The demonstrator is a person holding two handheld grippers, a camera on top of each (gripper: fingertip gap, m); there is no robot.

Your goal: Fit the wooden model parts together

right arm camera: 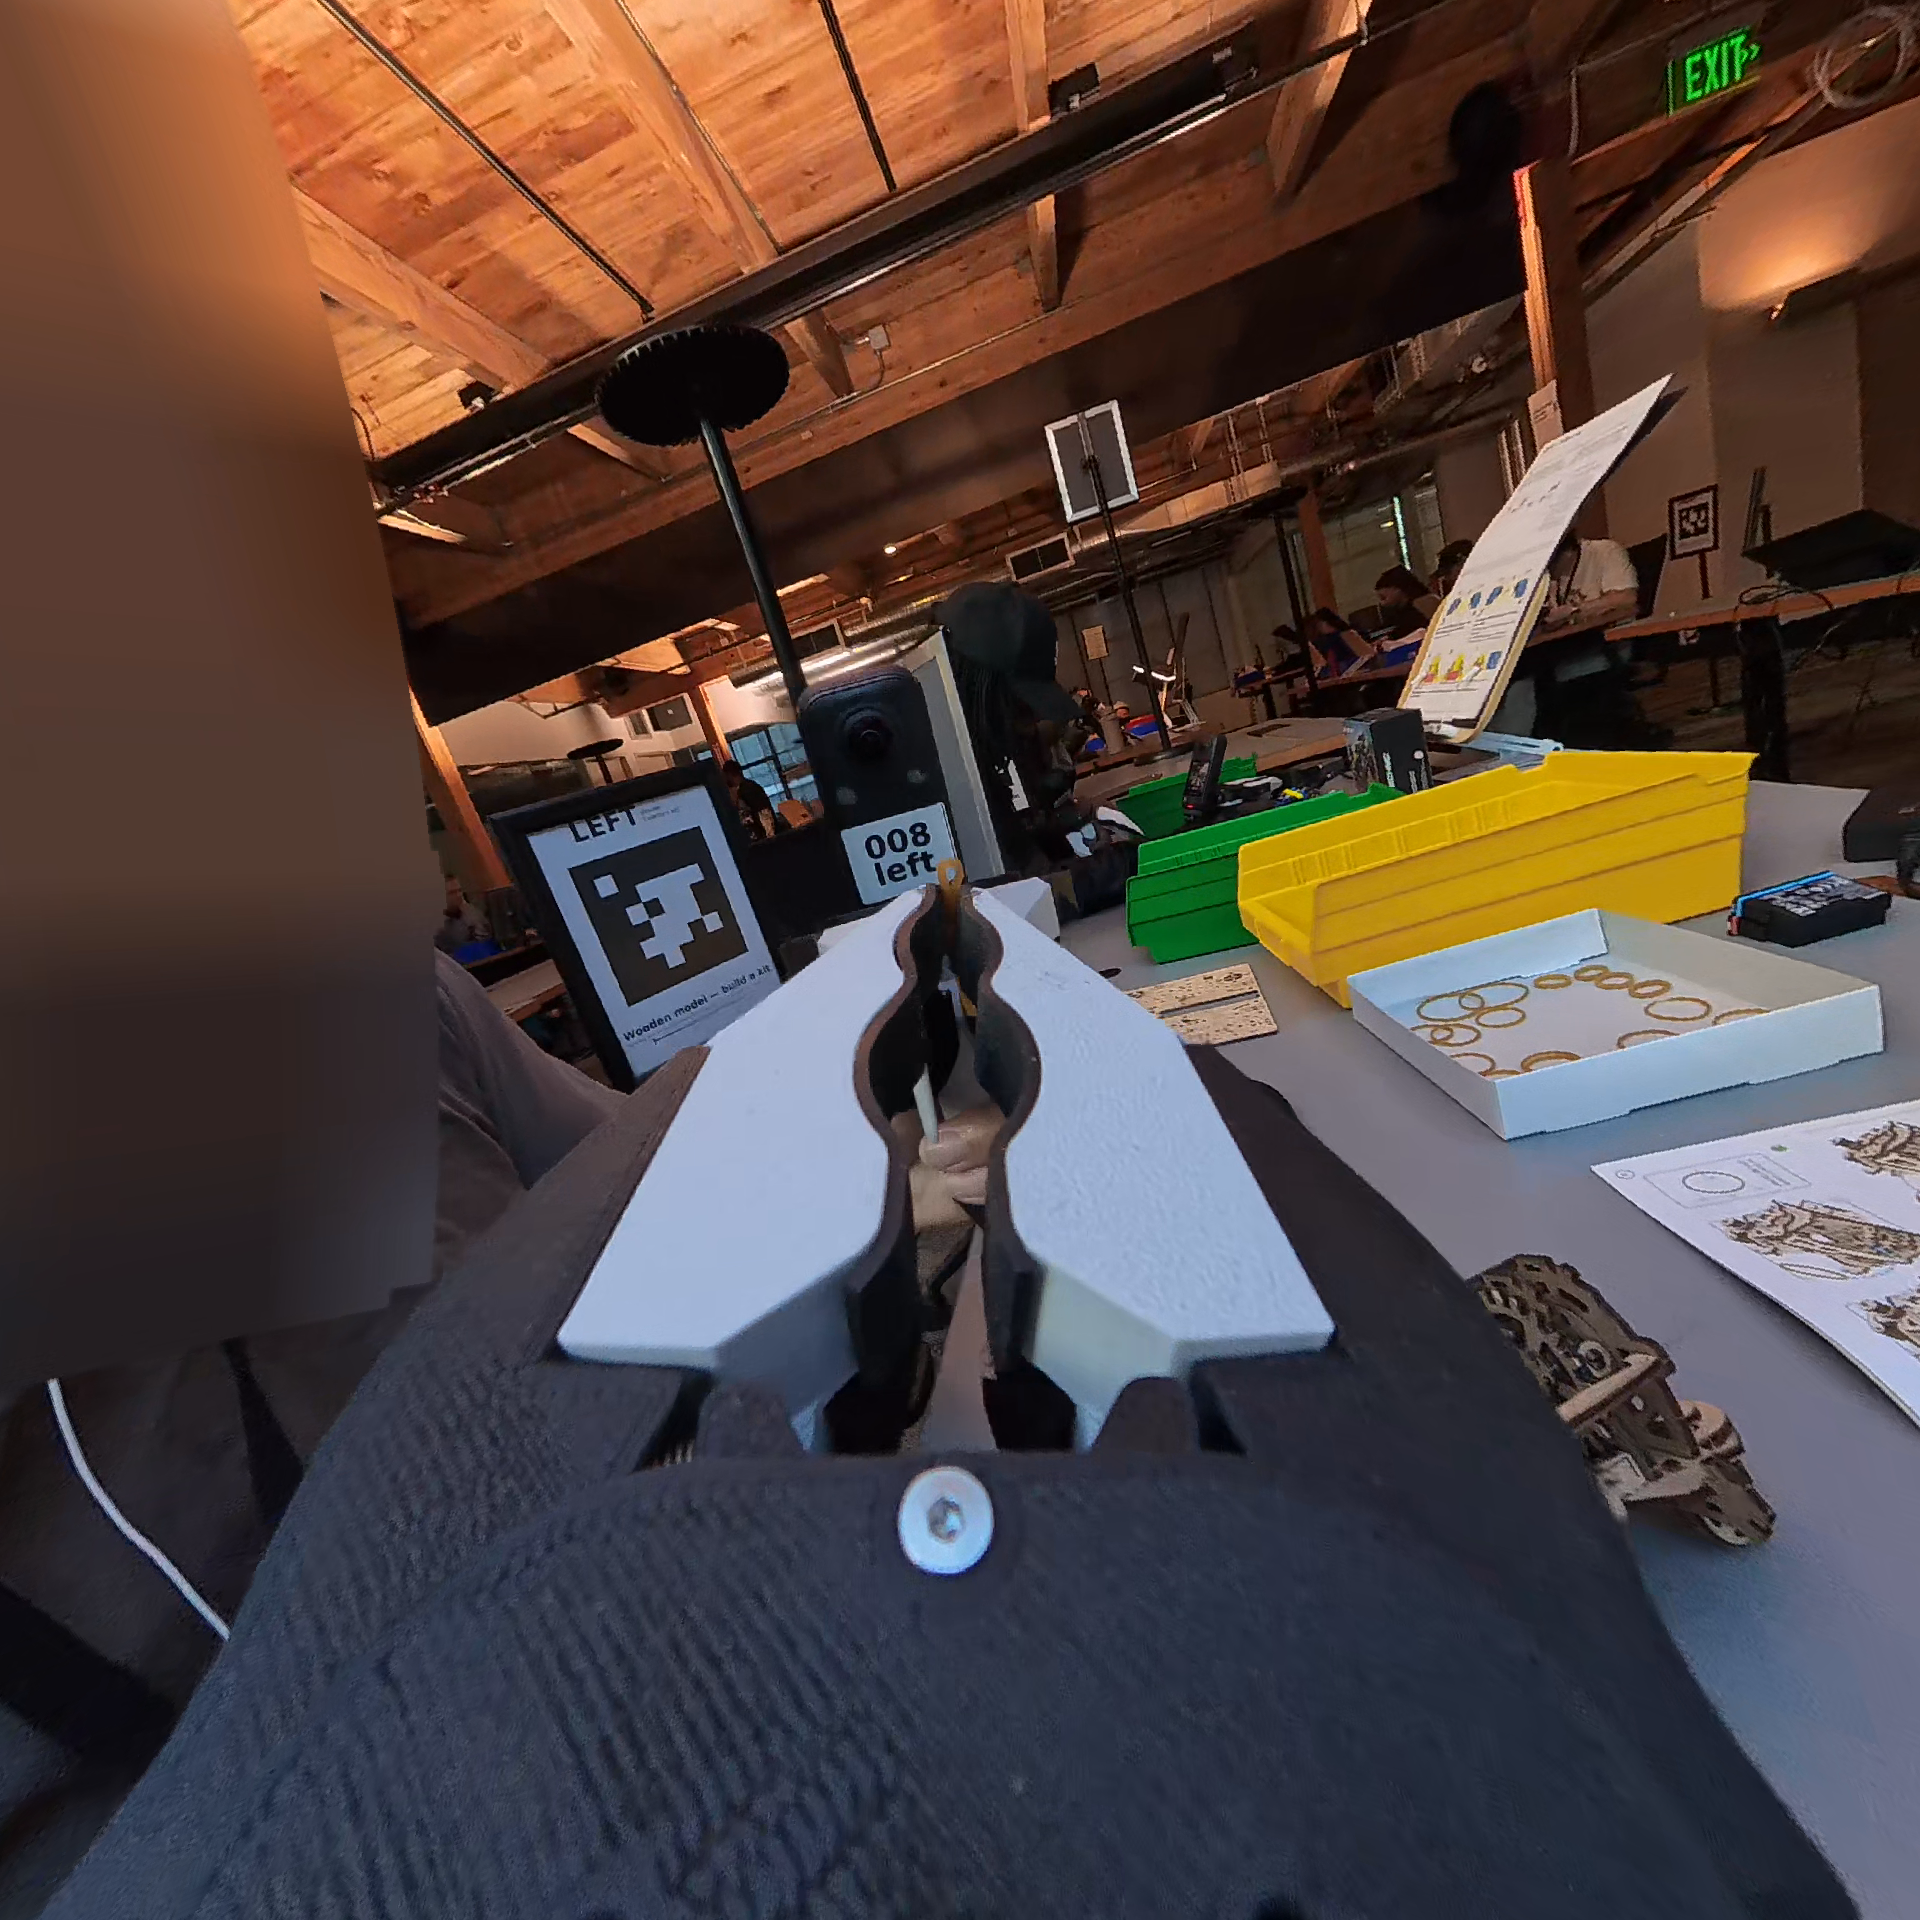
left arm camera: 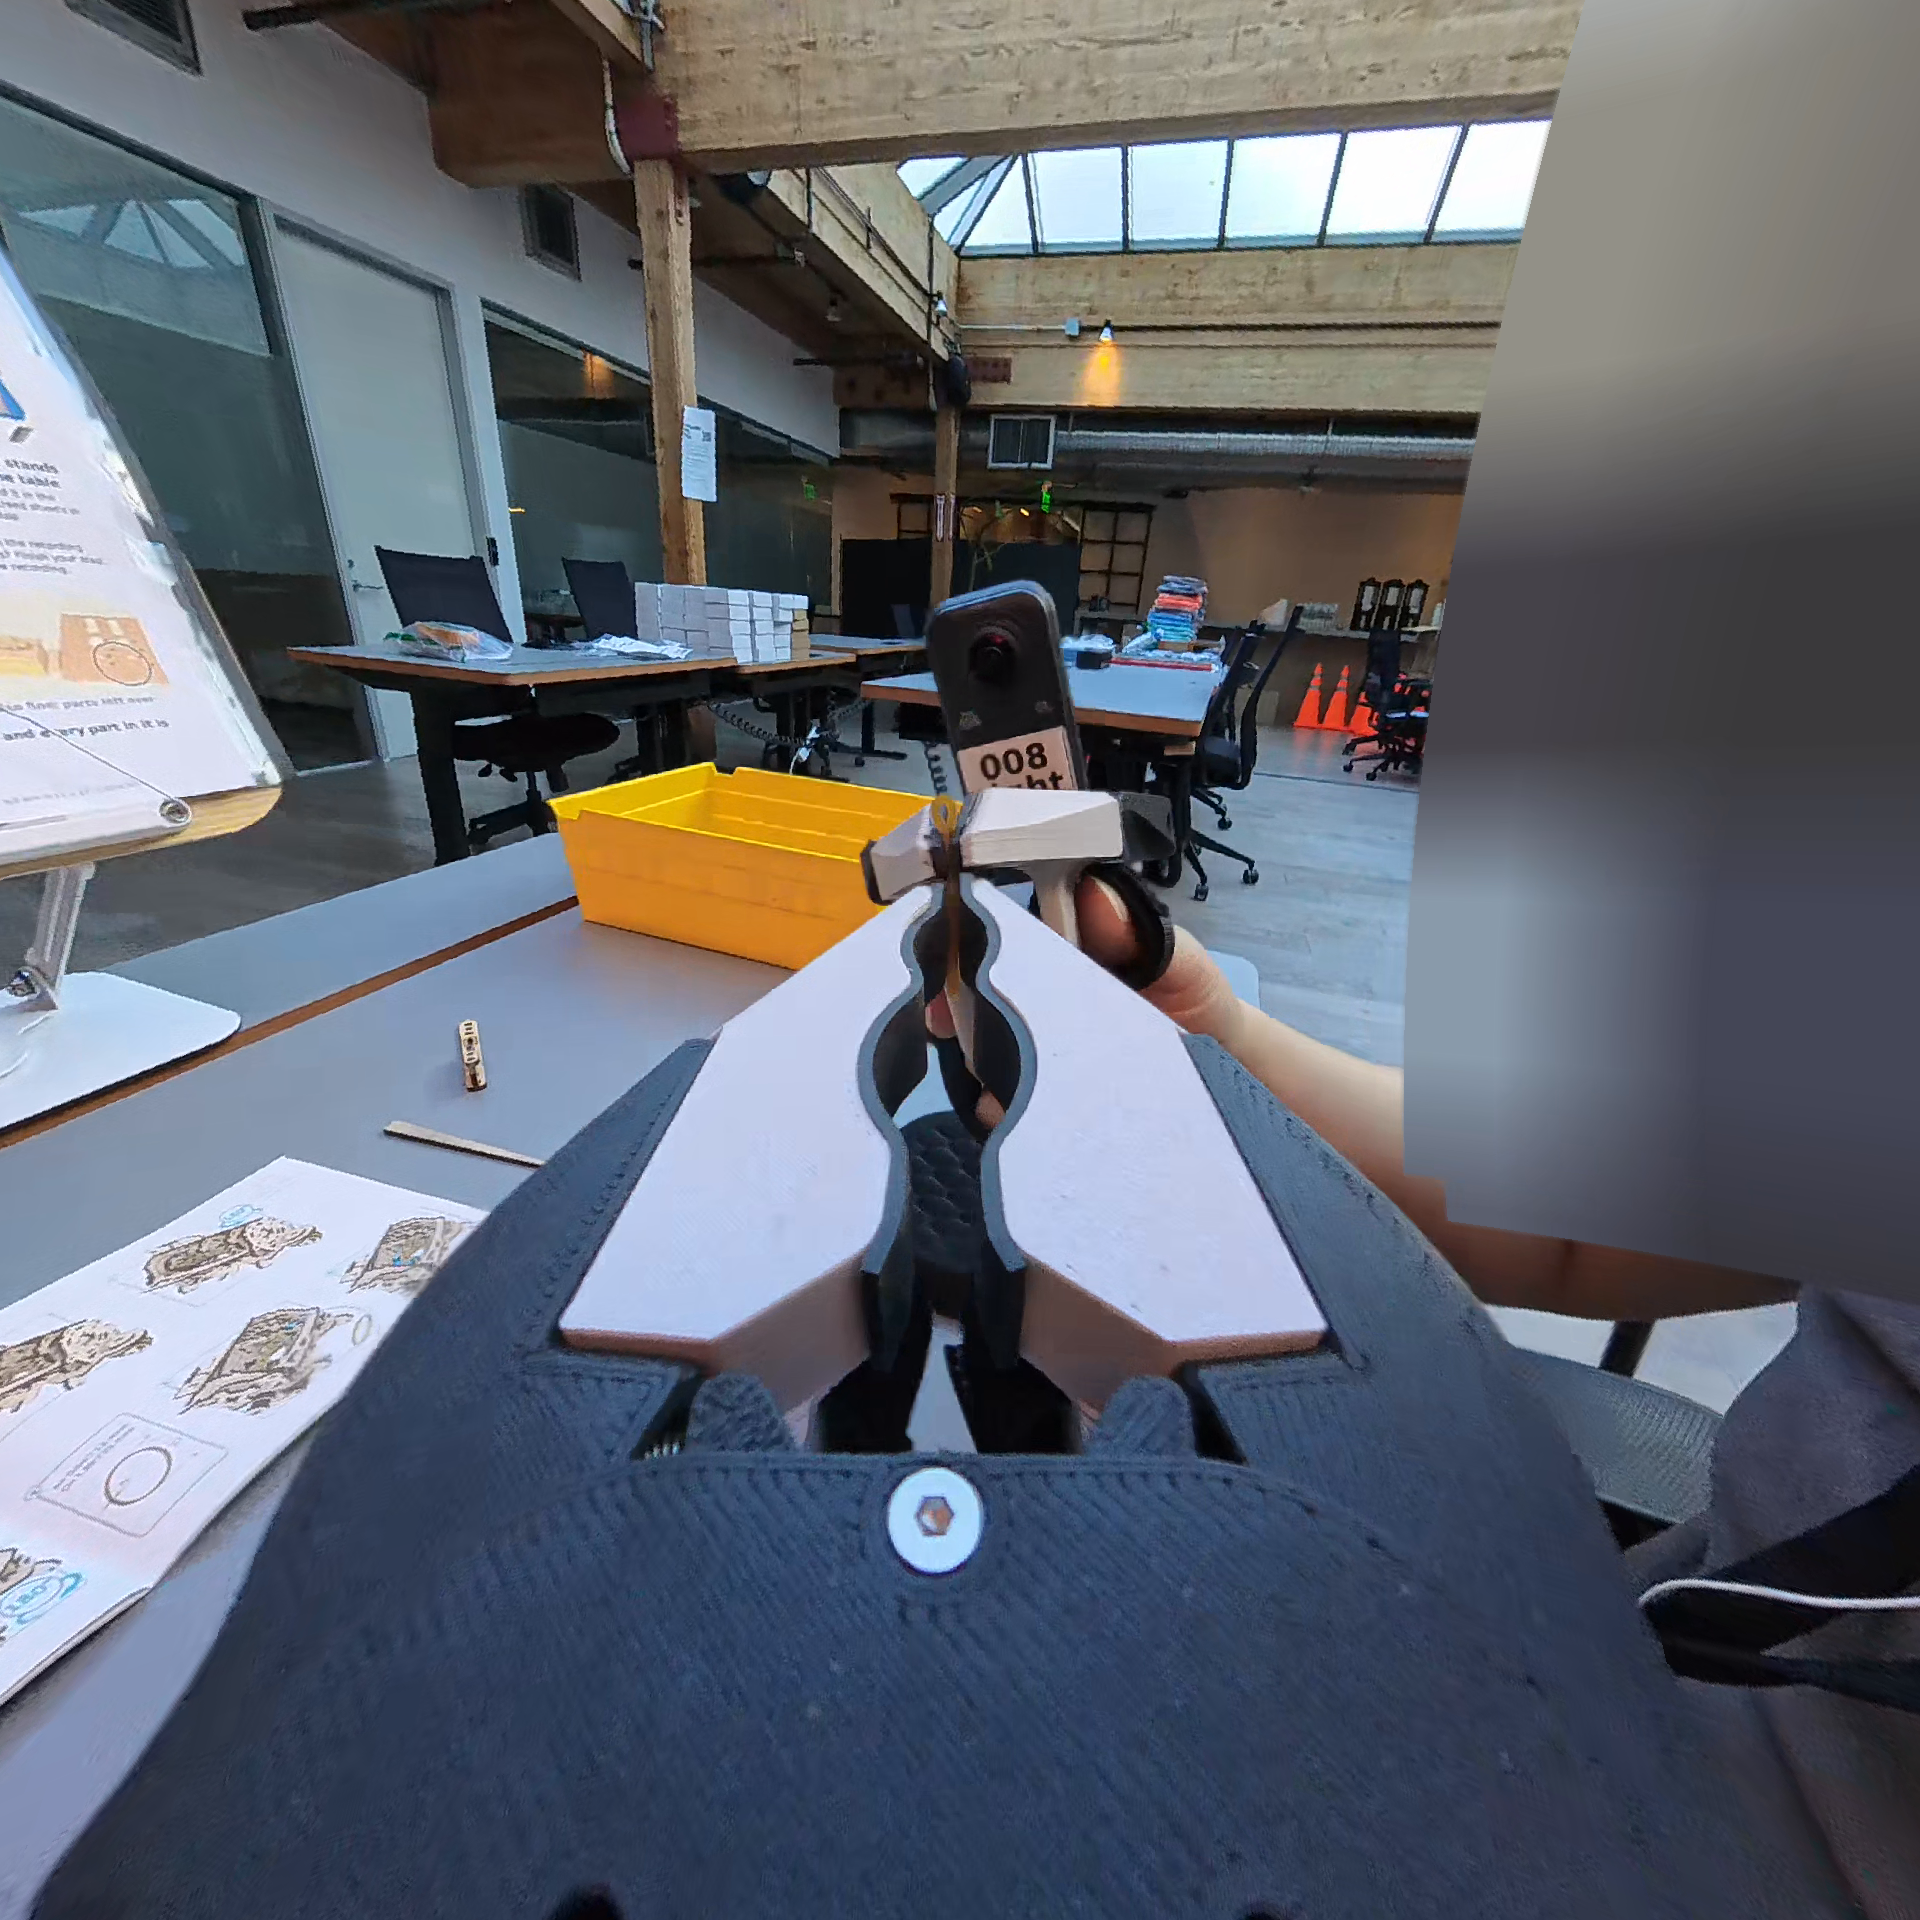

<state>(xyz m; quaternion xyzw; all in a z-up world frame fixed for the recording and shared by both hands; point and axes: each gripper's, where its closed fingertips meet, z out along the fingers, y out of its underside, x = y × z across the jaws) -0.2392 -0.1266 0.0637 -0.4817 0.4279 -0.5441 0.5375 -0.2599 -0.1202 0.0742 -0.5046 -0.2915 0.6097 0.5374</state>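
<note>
The left gripper (left arm camera: 948,883) is clenched on a thin amber rubber band (left arm camera: 948,894), its small loop poking above the fingertips. The right gripper (right arm camera: 948,914) faces it tip to tip, clamped on the same band, both raised above the tabletop (left arm camera: 582,997). A small wooden peg (left arm camera: 472,1055) and a flat wooden strip (left arm camera: 462,1145) lie near the printed instruction sheet (left arm camera: 208,1340) by the near edge. The lattice-cut wooden model (right arm camera: 1621,1392) rests beside the right gripper, near a white tray (right arm camera: 1621,1081) of loose bands; a yellow plastic bin (left arm camera: 727,873) stands farther back.
</note>
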